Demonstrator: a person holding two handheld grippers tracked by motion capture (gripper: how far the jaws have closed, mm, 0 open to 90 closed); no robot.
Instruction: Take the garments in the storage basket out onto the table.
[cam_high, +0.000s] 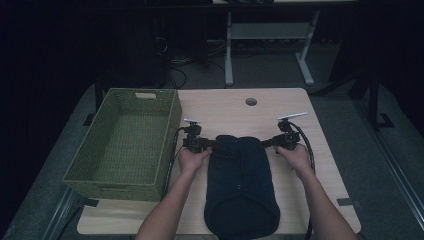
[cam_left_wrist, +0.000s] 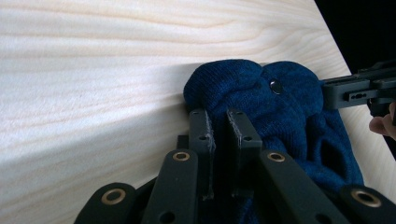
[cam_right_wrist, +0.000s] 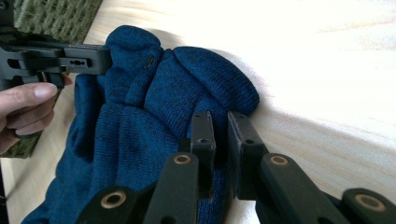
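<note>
Tabletop (cam_high: 300, 165) of pale wood carries a woven green basket (cam_high: 125, 145) at its left and a dark blue knitted garment (cam_high: 241, 185) lying flat at the near middle. Left tongs (cam_high: 207, 143) and right tongs (cam_high: 267, 143) are each clamped tight on a far corner of the knit, probably to lift it evenly for folding or for the basket.

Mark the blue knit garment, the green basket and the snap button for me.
blue knit garment (cam_high: 240, 185), high view, middle of body.
green basket (cam_high: 171, 122), high view, right rim.
snap button (cam_left_wrist: 276, 85), left gripper view, its face.
</note>
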